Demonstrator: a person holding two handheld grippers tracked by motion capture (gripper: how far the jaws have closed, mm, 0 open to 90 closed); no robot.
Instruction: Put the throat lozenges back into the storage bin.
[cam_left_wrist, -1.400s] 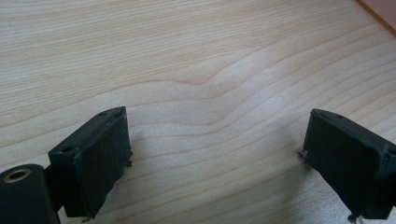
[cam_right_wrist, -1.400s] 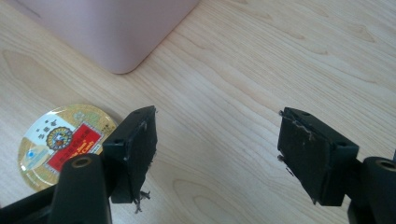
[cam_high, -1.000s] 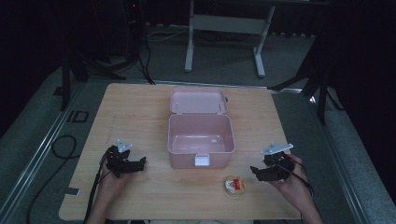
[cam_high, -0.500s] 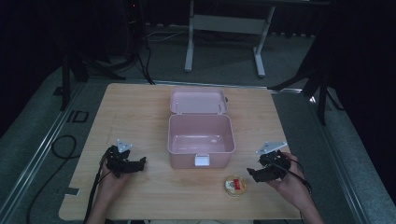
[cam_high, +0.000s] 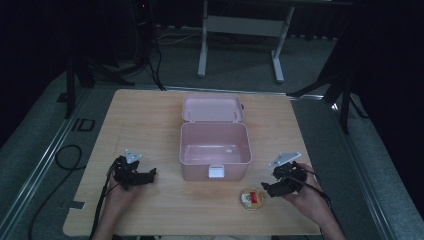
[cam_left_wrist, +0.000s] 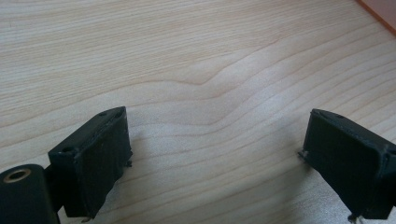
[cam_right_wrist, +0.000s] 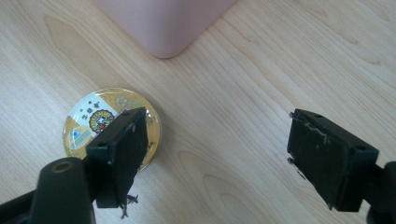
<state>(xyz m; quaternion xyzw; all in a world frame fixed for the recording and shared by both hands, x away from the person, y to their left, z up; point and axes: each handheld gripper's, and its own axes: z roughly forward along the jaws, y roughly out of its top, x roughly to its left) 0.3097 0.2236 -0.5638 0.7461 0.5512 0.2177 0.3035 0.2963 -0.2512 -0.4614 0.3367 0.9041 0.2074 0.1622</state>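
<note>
Pink lidded box open at table centre; small round tin, perhaps candy, near its front-right corner.

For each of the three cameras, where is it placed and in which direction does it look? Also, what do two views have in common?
High view: above the person's side, facing forward and down on the table, open pink box, both hands and grippers.
Left gripper view: rides the left gripper, looking down at bare wood between open jaws.
Right gripper view: rides the right gripper, jaws open, facing the round tin and a box corner.
Shared: the tin and box appear in high and right gripper views.
</note>
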